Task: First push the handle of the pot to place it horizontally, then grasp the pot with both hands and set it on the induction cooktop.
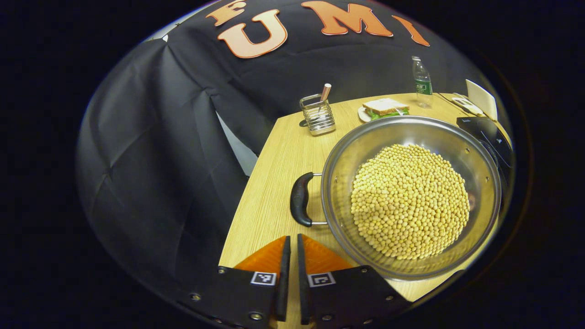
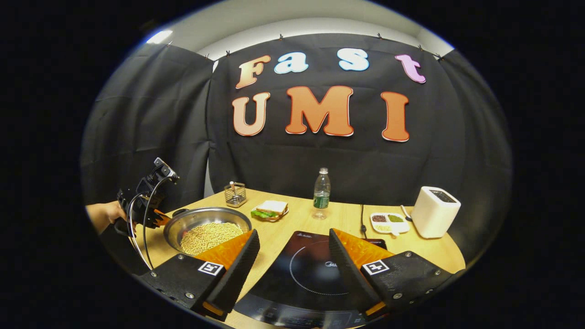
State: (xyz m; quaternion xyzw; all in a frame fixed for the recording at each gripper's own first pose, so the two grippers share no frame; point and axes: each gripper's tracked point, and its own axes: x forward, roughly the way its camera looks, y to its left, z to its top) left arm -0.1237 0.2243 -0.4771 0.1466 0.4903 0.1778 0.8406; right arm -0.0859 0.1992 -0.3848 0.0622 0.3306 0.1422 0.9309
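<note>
Cooktop point(image 2: 315, 269) logo perhaps unreadable; pot point(image 1: 411, 196) unlabelled.

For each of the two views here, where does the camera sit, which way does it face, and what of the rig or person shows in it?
Left gripper view: rides the left gripper, jaws nearly closed, aimed down at the pot of beans, just short of its handle.
Right gripper view: rides the right gripper, jaws wide apart, looking across the induction cooktop toward the booth wall; the left gripper and a hand show beside the pot.
Shared: pot, sandwich, water bottle, utensil holder.
</note>
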